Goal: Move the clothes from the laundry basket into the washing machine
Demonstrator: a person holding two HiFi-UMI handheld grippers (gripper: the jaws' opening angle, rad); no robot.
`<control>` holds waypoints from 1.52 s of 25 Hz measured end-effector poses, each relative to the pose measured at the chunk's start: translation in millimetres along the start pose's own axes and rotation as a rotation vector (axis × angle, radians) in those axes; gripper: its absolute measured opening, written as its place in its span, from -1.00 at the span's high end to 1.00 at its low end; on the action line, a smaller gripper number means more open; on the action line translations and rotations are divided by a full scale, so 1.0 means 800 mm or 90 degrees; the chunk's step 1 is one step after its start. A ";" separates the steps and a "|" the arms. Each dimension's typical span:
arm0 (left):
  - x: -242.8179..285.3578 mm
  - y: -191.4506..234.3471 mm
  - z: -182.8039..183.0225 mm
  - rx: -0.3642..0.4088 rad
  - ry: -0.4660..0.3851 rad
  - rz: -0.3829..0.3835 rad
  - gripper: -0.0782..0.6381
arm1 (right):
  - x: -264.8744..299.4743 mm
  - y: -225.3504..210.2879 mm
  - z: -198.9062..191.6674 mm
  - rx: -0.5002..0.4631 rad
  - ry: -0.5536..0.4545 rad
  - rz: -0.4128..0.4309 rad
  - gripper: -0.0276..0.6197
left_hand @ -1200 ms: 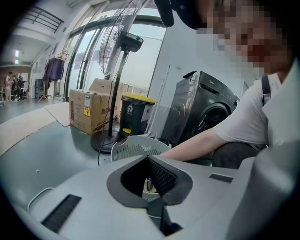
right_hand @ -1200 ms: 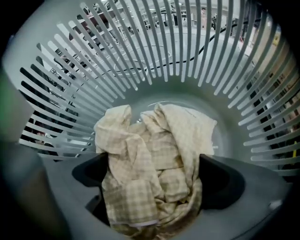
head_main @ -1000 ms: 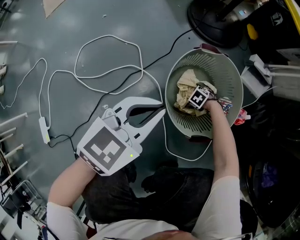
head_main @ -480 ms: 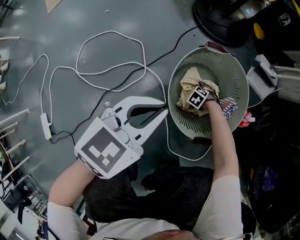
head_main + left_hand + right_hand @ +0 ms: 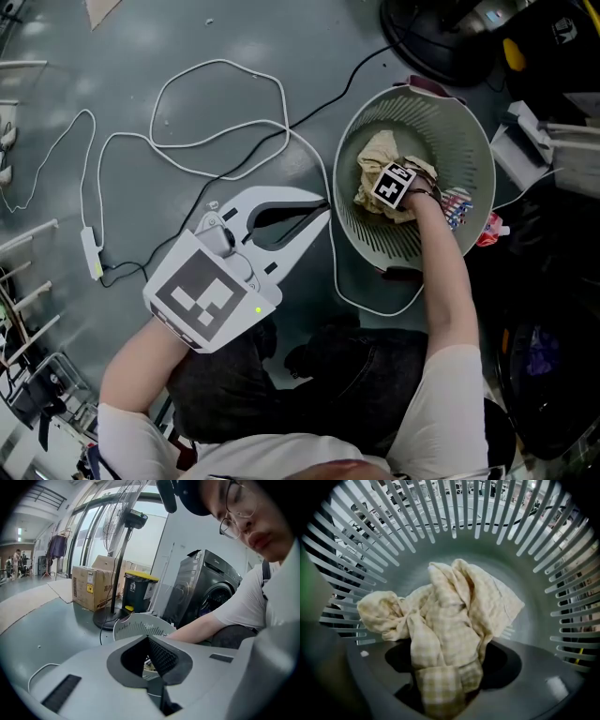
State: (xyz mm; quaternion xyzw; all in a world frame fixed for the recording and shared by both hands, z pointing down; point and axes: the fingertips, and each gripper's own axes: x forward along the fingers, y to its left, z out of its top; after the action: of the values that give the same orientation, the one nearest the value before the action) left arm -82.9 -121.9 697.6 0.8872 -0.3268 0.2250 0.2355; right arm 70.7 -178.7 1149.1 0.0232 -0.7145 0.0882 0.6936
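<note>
Head view: my left gripper [image 5: 319,214] sits near centre, jaws closed tip to tip on nothing, its tips just beside the laundry basket [image 5: 441,117] at the rim's 9 o'clock. The basket lies at 2 o'clock; my right gripper [image 5: 392,186] points down into it onto the cream checked cloth [image 5: 378,152].

Left gripper view: the jaws meet at my left gripper [image 5: 148,638]; the basket [image 5: 136,626] is just past them and the washing machine [image 5: 211,590] stands at 2 o'clock.

Right gripper view: the jaws of my right gripper [image 5: 440,691] have just been closing and now pinch a fold of the cloth [image 5: 450,620], which bunches up towards 12 o'clock against the slatted basket wall [image 5: 487,550].
</note>
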 end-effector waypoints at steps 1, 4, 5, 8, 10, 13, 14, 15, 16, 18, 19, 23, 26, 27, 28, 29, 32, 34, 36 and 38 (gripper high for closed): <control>-0.001 0.000 0.000 -0.001 0.001 0.001 0.77 | -0.001 0.000 0.000 0.003 0.001 0.001 -0.21; -0.001 -0.001 -0.001 0.005 0.006 -0.001 0.77 | -0.005 -0.002 -0.002 0.021 -0.002 0.006 -0.04; 0.000 -0.002 -0.001 0.009 0.005 -0.002 0.77 | -0.005 -0.003 -0.002 0.028 -0.004 0.009 0.00; -0.002 -0.003 0.004 0.011 -0.003 -0.004 0.77 | -0.010 -0.005 -0.003 0.043 -0.009 0.020 0.09; -0.003 -0.002 0.008 0.015 -0.010 -0.004 0.76 | -0.015 -0.009 -0.001 0.052 -0.014 0.021 0.13; -0.002 -0.003 0.009 0.030 -0.013 -0.007 0.76 | -0.024 -0.019 0.004 0.071 -0.028 0.006 0.17; -0.001 -0.003 0.008 0.031 -0.013 -0.008 0.77 | -0.028 -0.023 0.007 0.078 -0.036 -0.002 0.18; -0.001 -0.002 0.008 0.032 -0.014 -0.009 0.77 | -0.031 -0.027 0.010 0.086 -0.047 -0.008 0.18; -0.001 -0.001 0.008 0.032 -0.015 -0.008 0.77 | -0.035 -0.030 0.013 0.094 -0.057 -0.012 0.18; -0.001 0.001 0.011 0.033 -0.020 -0.006 0.77 | -0.041 -0.036 0.017 0.110 -0.071 -0.018 0.18; 0.000 0.001 0.012 0.034 -0.022 -0.006 0.77 | -0.044 -0.038 0.018 0.114 -0.076 -0.023 0.18; 0.007 0.000 0.012 0.032 -0.022 -0.010 0.77 | -0.064 -0.043 0.027 0.121 -0.105 -0.034 0.19; 0.013 -0.004 0.016 0.035 -0.027 -0.015 0.77 | -0.092 -0.061 0.028 0.133 -0.129 -0.056 0.19; 0.015 -0.005 0.017 0.038 -0.027 -0.015 0.77 | -0.102 -0.068 0.027 0.140 -0.136 -0.066 0.19; 0.017 -0.006 0.016 0.042 -0.027 -0.016 0.77 | -0.111 -0.073 0.027 0.145 -0.146 -0.071 0.19; 0.019 -0.007 0.016 0.045 -0.024 -0.016 0.77 | -0.118 -0.075 0.026 0.149 -0.155 -0.074 0.19; 0.021 -0.007 0.015 0.049 -0.018 -0.015 0.77 | -0.149 -0.076 0.022 0.151 -0.169 -0.091 0.18; 0.022 -0.003 0.014 0.045 -0.015 -0.011 0.77 | -0.171 -0.072 0.022 0.156 -0.184 -0.094 0.18; 0.025 0.000 0.013 0.040 -0.013 -0.010 0.77 | -0.195 -0.069 0.022 0.156 -0.208 -0.096 0.18; 0.029 0.002 0.015 0.044 -0.011 -0.008 0.77 | -0.219 -0.064 0.025 0.149 -0.240 -0.098 0.18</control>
State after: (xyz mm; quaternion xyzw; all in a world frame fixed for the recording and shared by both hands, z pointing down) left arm -65.0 -140.3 701.6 0.8987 -0.3155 0.2270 0.2031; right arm 65.1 -248.3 979.2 0.1740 -0.8123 0.1115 0.5454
